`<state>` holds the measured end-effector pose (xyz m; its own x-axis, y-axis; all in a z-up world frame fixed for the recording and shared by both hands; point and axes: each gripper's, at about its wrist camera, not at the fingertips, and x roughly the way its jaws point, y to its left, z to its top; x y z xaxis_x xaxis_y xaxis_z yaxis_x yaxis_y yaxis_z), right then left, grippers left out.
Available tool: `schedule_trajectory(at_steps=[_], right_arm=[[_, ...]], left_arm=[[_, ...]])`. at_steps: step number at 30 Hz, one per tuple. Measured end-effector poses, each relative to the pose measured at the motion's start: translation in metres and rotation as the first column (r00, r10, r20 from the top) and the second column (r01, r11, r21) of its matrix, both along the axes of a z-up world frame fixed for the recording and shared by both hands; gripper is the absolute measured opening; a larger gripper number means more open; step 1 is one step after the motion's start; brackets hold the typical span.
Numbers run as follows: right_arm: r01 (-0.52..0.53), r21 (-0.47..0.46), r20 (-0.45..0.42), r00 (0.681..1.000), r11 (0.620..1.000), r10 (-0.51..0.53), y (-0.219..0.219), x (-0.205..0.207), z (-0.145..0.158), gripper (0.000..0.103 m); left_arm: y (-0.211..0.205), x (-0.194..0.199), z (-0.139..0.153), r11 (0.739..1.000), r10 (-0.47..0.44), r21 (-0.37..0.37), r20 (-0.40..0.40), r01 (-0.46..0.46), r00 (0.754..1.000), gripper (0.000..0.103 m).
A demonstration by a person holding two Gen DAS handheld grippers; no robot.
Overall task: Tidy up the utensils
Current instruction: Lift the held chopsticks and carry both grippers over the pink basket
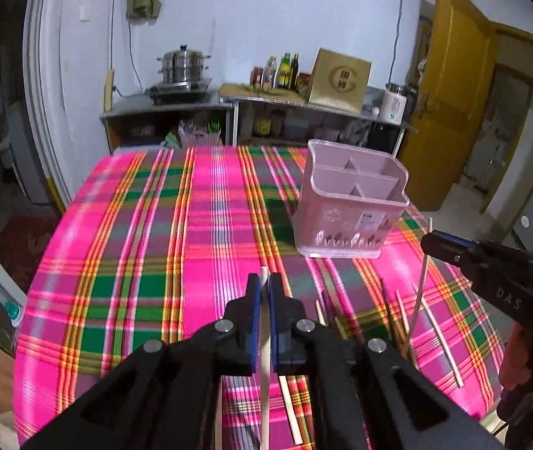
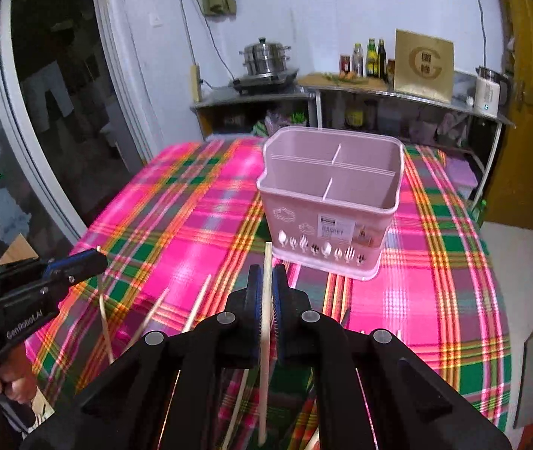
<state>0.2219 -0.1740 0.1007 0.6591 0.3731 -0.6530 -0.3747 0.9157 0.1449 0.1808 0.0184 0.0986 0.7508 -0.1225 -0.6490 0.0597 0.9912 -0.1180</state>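
Note:
A pink plastic utensil holder (image 1: pixel 352 202) with several compartments stands on the plaid tablecloth; it also shows in the right wrist view (image 2: pixel 332 202). My left gripper (image 1: pixel 265 287) is shut on a wooden chopstick (image 1: pixel 264 356), held above the cloth. My right gripper (image 2: pixel 267 281) is shut on another wooden chopstick (image 2: pixel 265 337), just short of the holder. The right gripper also shows at the right of the left wrist view (image 1: pixel 431 242), its chopstick (image 1: pixel 422 285) hanging down. The left gripper shows at the left of the right wrist view (image 2: pixel 95 258). Several loose chopsticks (image 1: pixel 442 341) lie on the cloth.
The table (image 1: pixel 161 247) is covered in a pink, green and orange plaid cloth. Behind it a metal shelf (image 1: pixel 228 105) carries a steamer pot, bottles, a brown box and a white kettle. A yellow door (image 1: pixel 450 101) stands at the right, a glass door (image 2: pixel 41 120) at the left.

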Motion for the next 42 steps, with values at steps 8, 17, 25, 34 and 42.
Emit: schedule_trajectory(at_steps=[8, 17, 25, 34, 42], right_arm=[[-0.002, 0.012, 0.056, 0.998, 1.0, 0.002, -0.004, -0.006, 0.02, 0.005], [0.0, 0.014, 0.087, 0.996, 1.0, -0.001, -0.013, 0.0, 0.029, 0.005], [0.015, 0.039, 0.138, 0.99, 0.999, -0.02, -0.024, 0.02, 0.058, 0.005], [0.027, 0.107, 0.214, 0.976, 0.994, -0.049, -0.033, 0.051, 0.098, 0.005], [0.038, 0.134, 0.244, 0.967, 0.99, -0.07, -0.033, 0.082, 0.113, 0.005]], left_arm=[[-0.005, 0.001, 0.017, 1.0, -0.024, 0.016, 0.038, 0.023, 0.999, 0.005], [-0.016, 0.018, 0.039, 0.998, -0.068, 0.012, 0.071, 0.068, 0.995, 0.005], [-0.033, 0.049, 0.073, 0.992, -0.127, -0.003, 0.116, 0.128, 0.985, 0.005], [-0.043, 0.09, 0.109, 0.987, -0.153, -0.018, 0.187, 0.16, 0.97, 0.005], [-0.052, 0.125, 0.127, 0.986, -0.159, -0.015, 0.23, 0.167, 0.96, 0.005]])
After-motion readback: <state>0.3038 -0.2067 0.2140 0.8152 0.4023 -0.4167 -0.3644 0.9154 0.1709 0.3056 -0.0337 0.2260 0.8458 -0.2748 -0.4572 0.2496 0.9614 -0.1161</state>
